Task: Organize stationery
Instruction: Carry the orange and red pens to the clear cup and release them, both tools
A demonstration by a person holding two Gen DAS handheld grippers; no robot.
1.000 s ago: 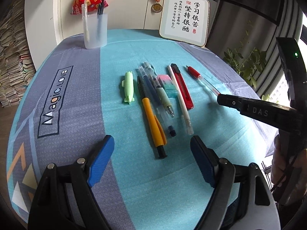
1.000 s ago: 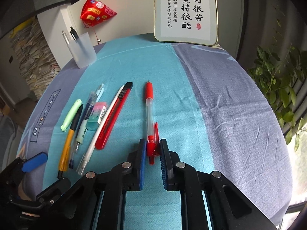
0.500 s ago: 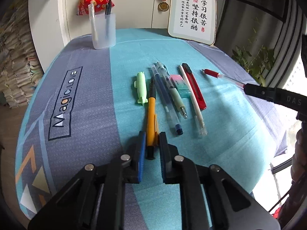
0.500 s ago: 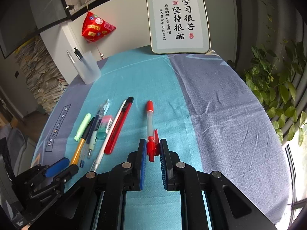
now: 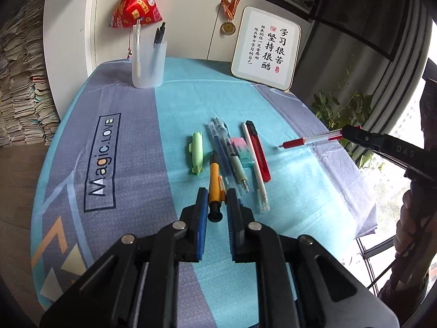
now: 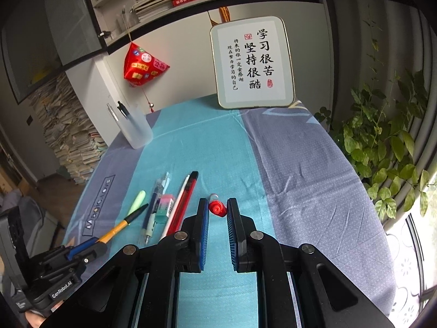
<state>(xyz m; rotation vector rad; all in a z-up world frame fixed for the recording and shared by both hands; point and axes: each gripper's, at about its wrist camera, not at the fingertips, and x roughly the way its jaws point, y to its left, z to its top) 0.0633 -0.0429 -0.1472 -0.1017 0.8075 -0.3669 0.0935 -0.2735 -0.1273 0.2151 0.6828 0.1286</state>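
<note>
Above the worktop, left gripper jaws clamped the orange pen; right gripper jaws clamped the red pen.

Your right gripper's fingers hide most of the red pen; only its end shows. The frosted cup blurs the lower halves of two pens inside. Your hand is cut off at the frame's right edge.
</note>
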